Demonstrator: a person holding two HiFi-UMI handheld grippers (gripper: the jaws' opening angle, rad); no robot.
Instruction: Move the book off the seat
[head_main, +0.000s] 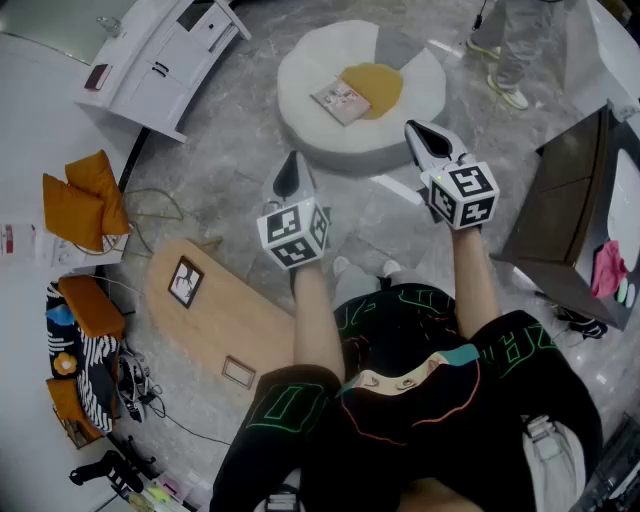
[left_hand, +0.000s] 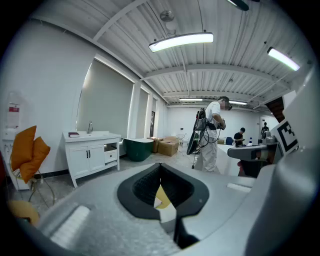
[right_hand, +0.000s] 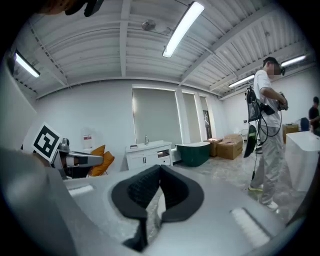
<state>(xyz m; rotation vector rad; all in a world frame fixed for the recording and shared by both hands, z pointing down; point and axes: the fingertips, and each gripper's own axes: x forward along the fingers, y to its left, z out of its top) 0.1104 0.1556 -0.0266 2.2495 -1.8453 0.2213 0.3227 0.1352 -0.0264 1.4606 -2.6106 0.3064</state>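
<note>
Head view: the book (head_main: 341, 100) lies on the seat (head_main: 305, 75); the left gripper (head_main: 291, 170) and right gripper (head_main: 424, 137) (both clenched, empty) hover short of it.

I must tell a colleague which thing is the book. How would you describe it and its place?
Near the top of the head view stands a big white round seat. On it lies a round yellow cushion, and the book lies flat at that cushion's left edge. It is the only flat, square-cornered thing there, with a pale pictured cover.
</note>
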